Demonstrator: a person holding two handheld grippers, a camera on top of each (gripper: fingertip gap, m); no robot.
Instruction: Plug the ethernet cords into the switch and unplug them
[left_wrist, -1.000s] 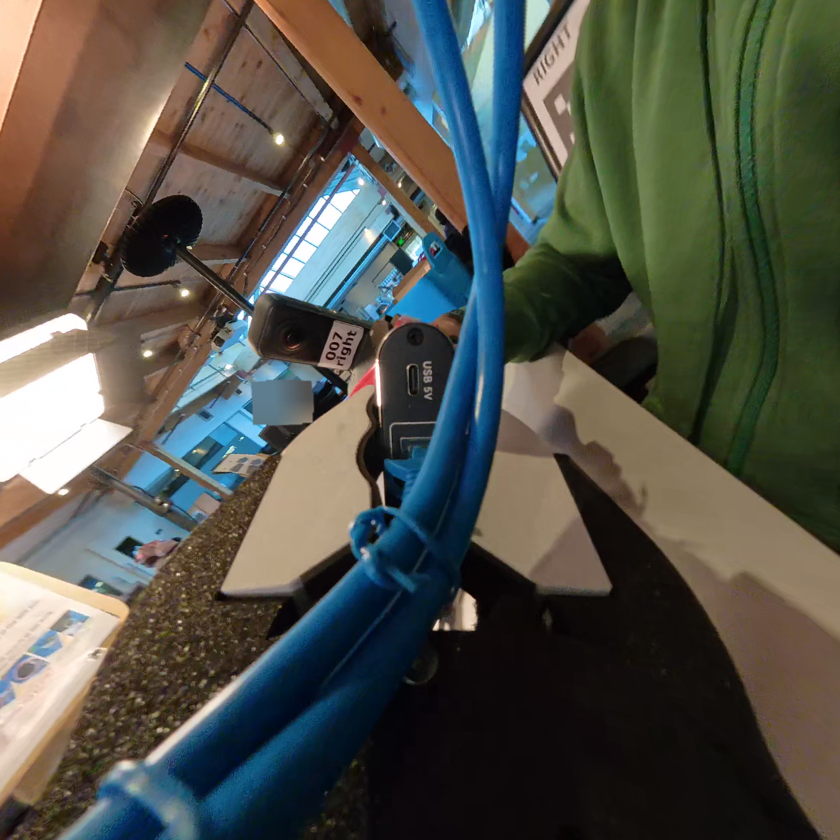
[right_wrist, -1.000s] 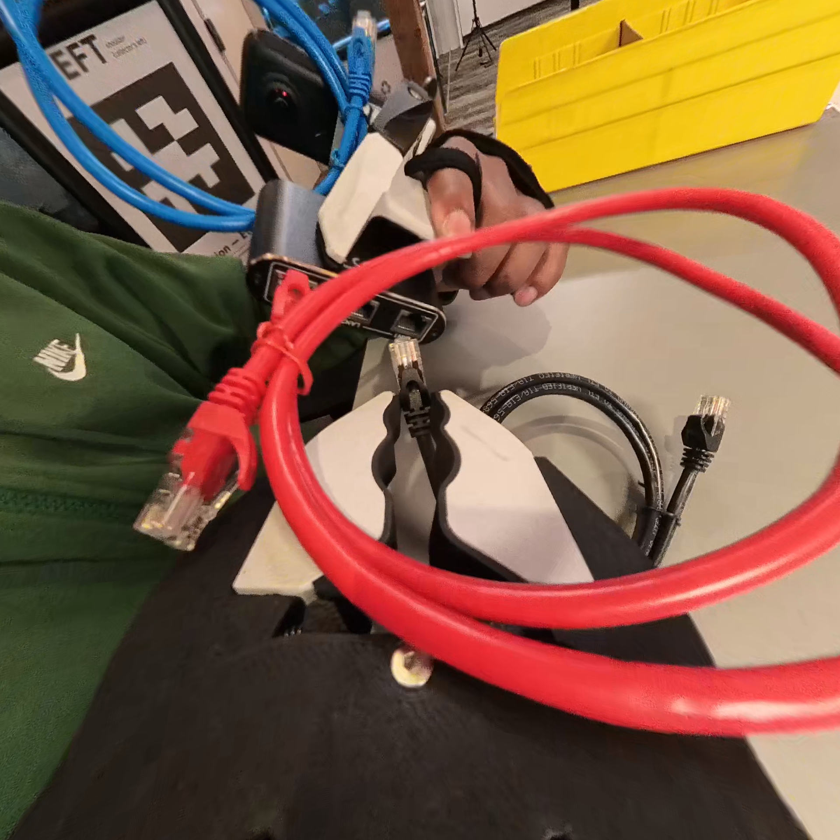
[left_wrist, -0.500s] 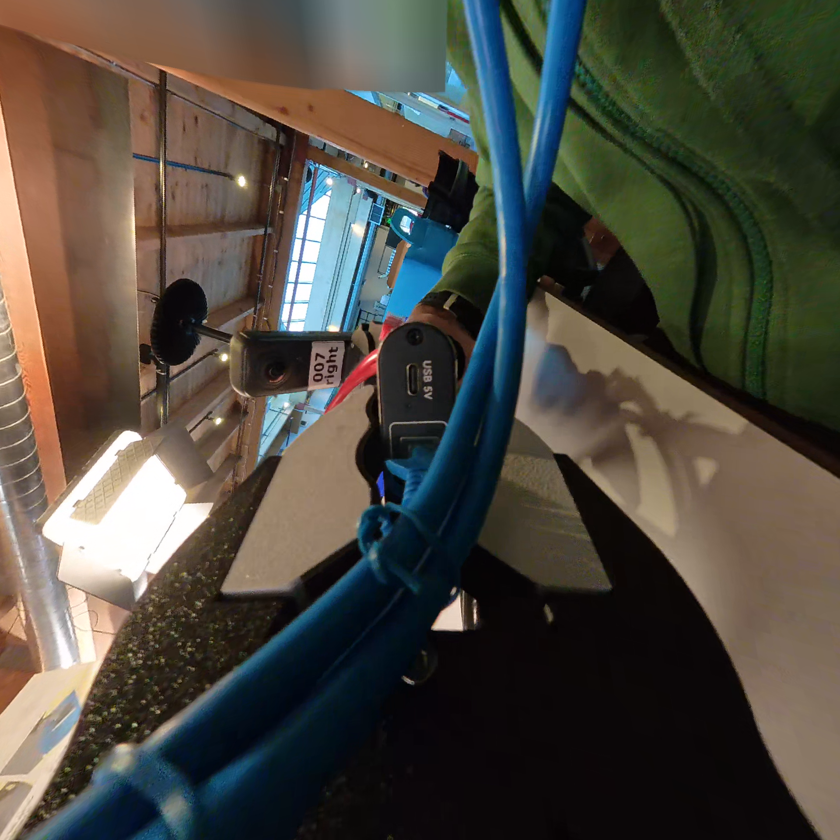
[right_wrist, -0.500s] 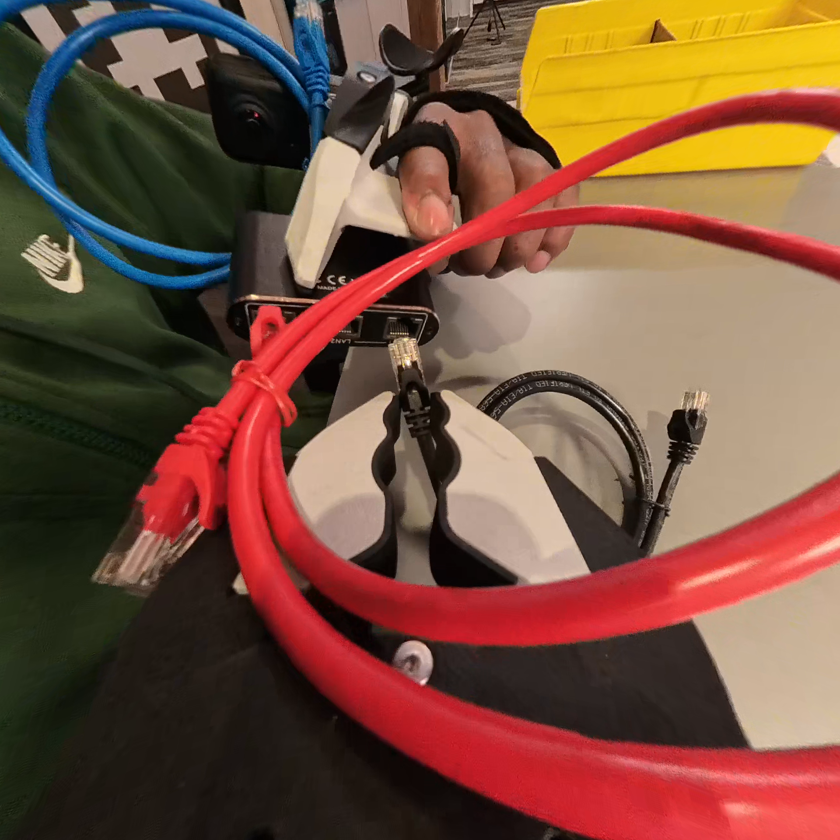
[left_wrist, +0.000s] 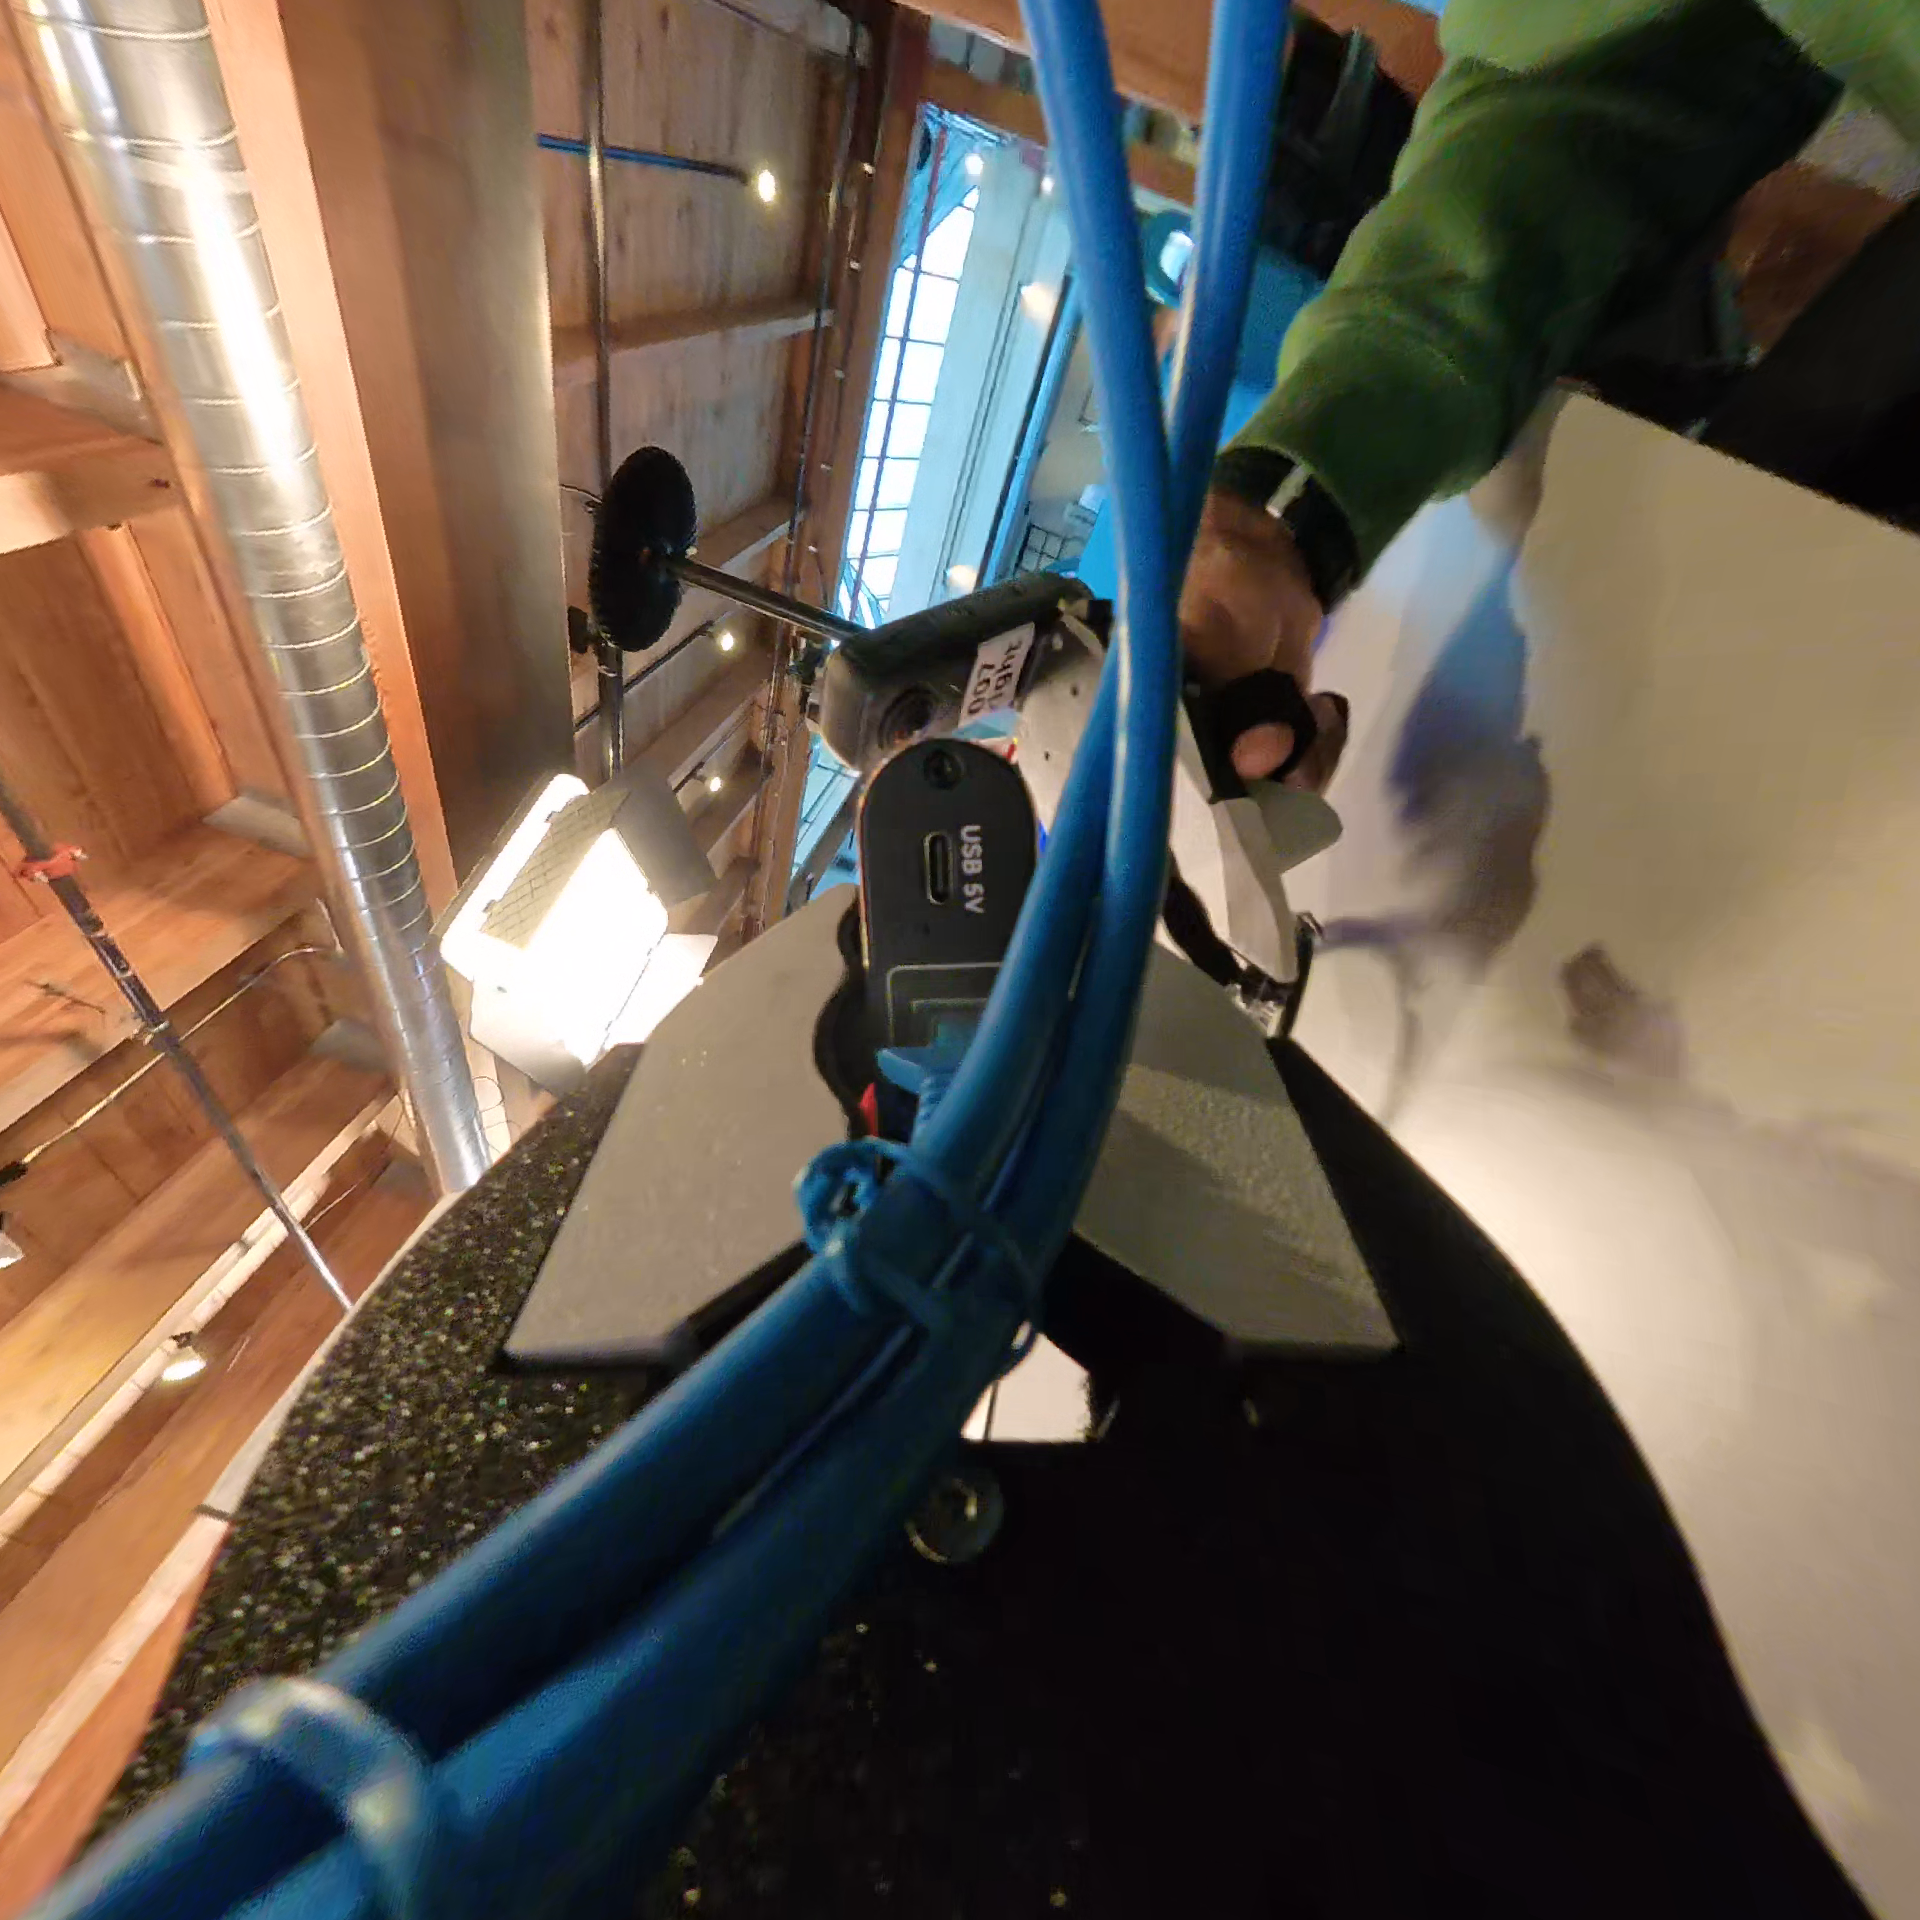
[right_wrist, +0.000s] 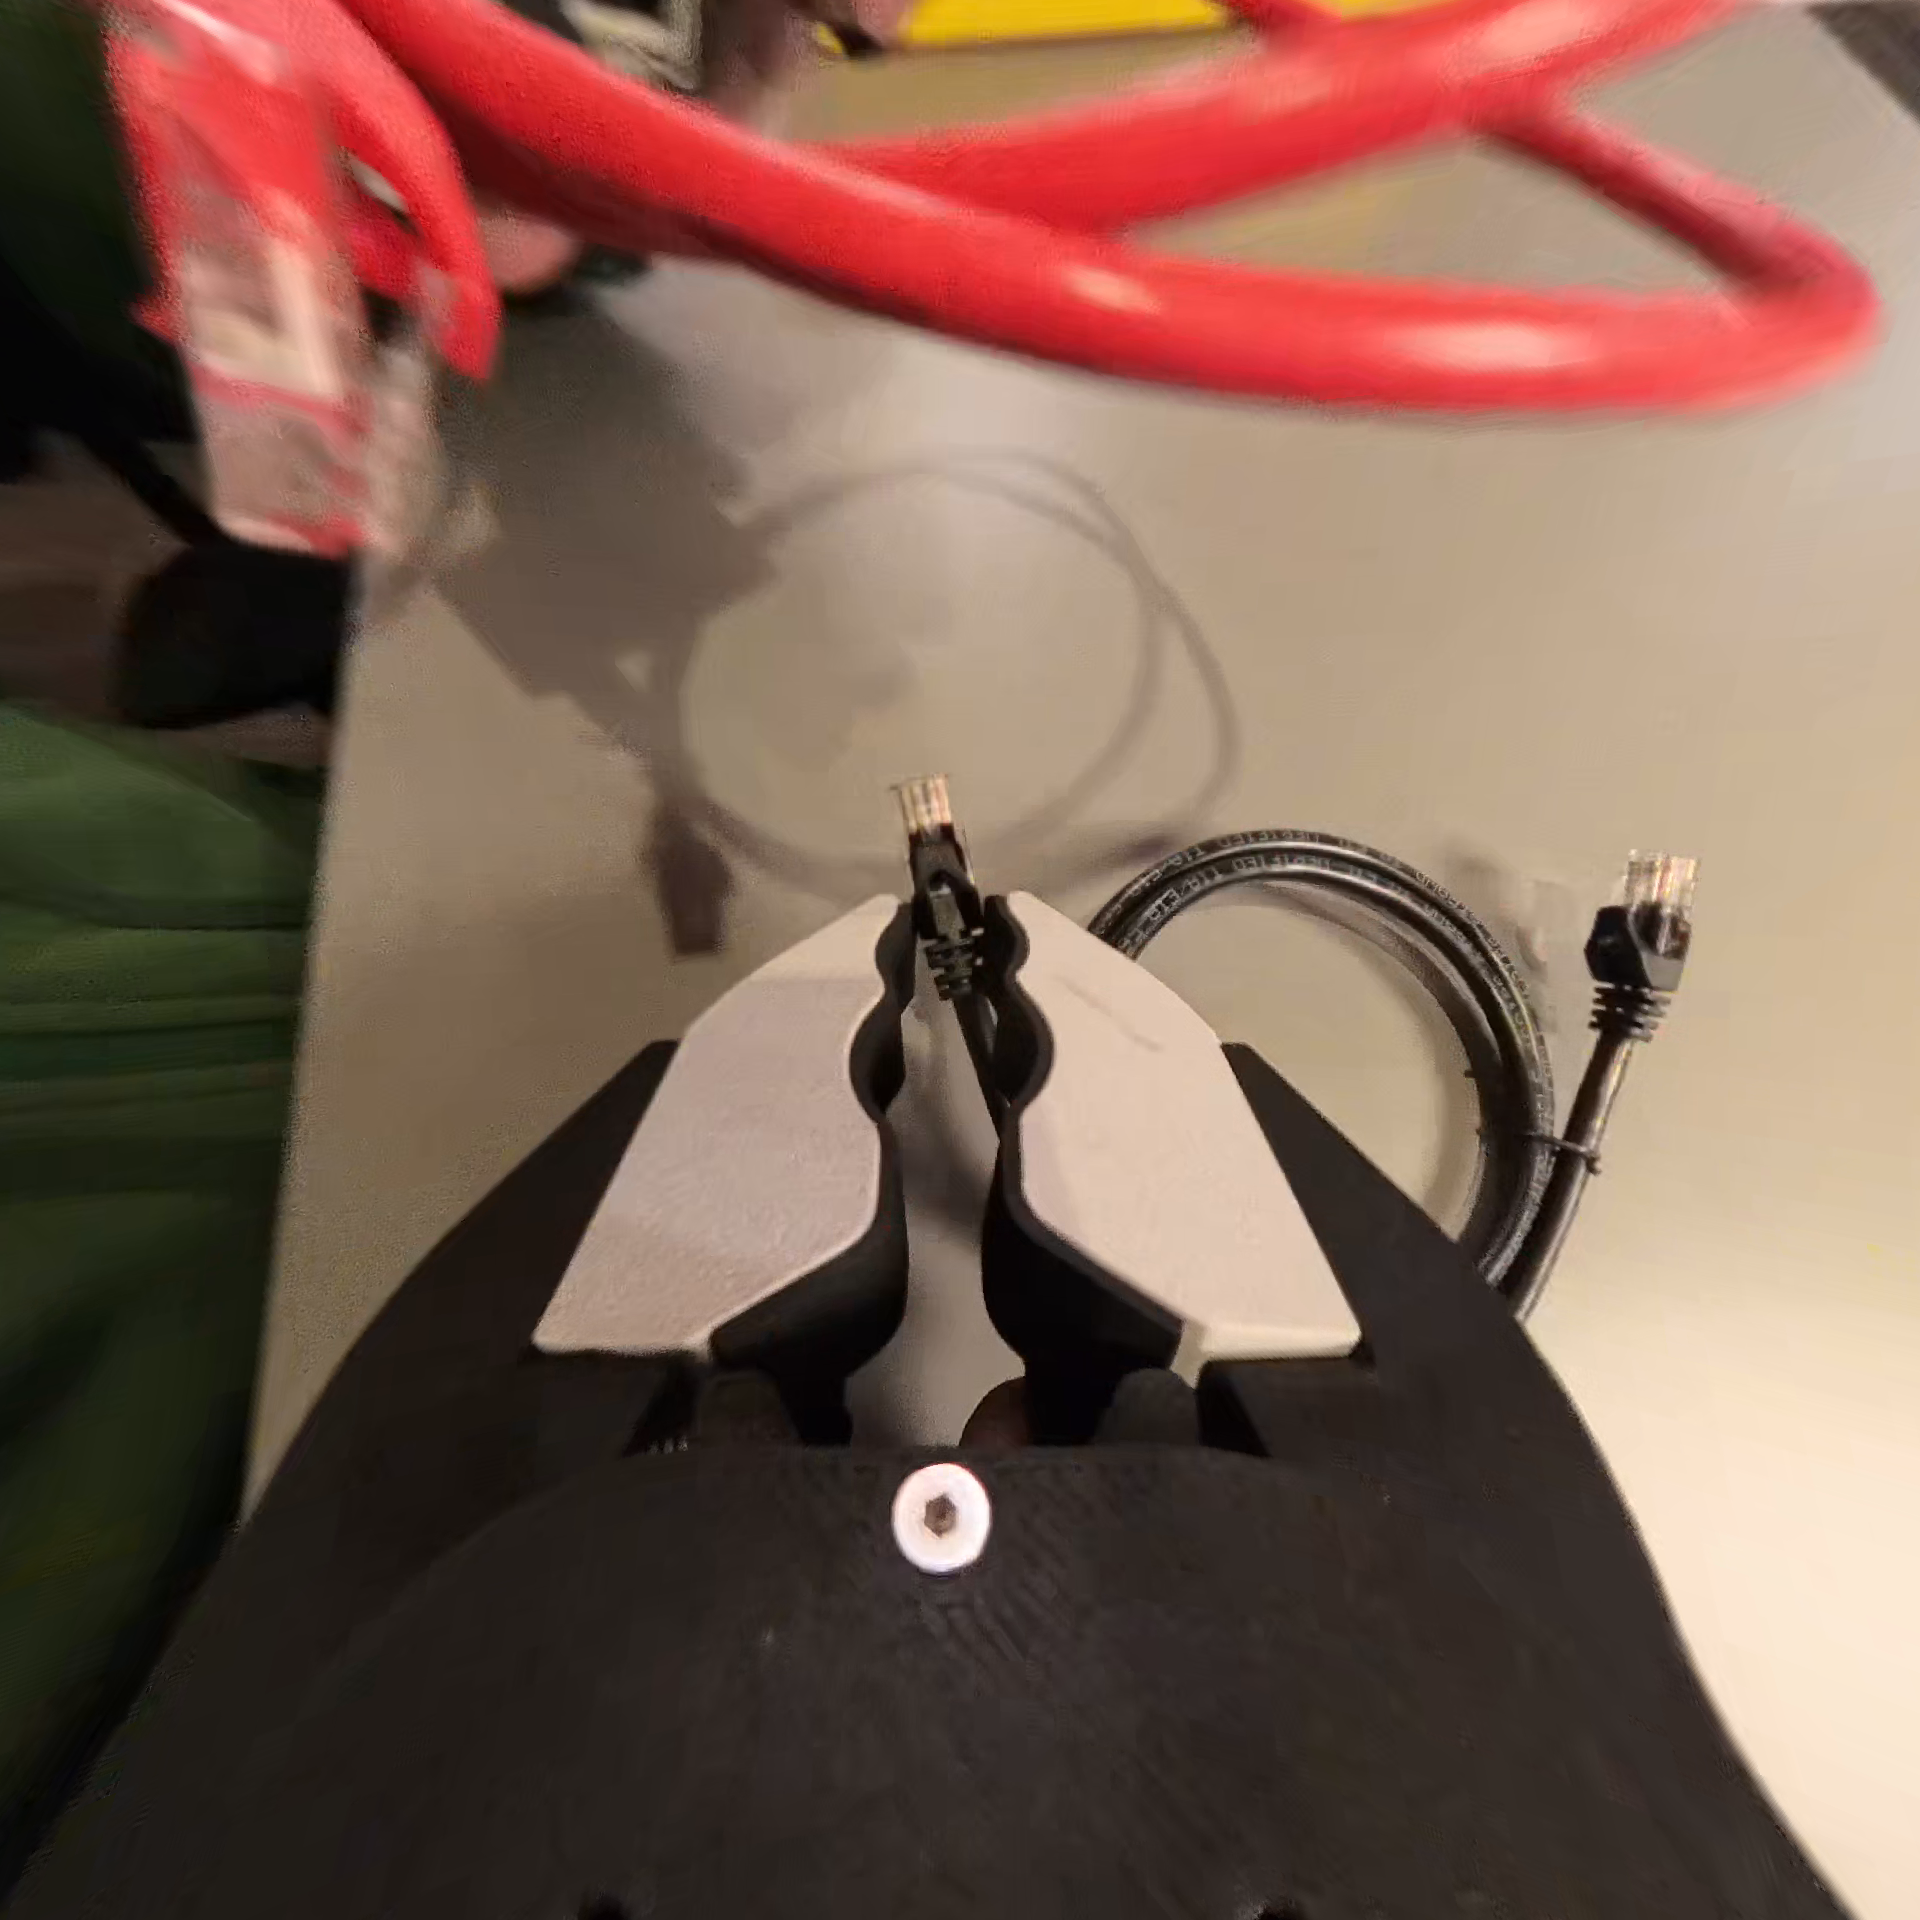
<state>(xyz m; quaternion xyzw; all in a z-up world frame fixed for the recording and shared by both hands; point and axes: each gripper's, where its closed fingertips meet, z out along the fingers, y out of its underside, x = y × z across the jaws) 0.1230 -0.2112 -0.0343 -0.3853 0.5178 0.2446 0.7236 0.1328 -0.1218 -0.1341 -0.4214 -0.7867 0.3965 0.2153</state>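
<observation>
Black plug of the black ethernet cord (right_wrist: 940, 914) is pinched between my right gripper's (right_wrist: 948, 925) tips, its coil lying on the grey table (right_wrist: 1351, 644). My left gripper (left_wrist: 935, 1049) clamps the switch (left_wrist: 948, 883), blue cord (left_wrist: 1091, 935) looped across it, red cord (right_wrist: 1039, 281) swinging blurred overhead.

The left gripper (left_wrist: 940, 997) sits mid-frame, its fingers (left_wrist: 717, 1122) closed. The right gripper (right_wrist: 943, 914) sits centre frame, fingers (right_wrist: 758, 1101) pinched nearly together. In the left wrist view's upper right, a green-sleeved hand (left_wrist: 1247, 644) grips the right gripper's handle.
</observation>
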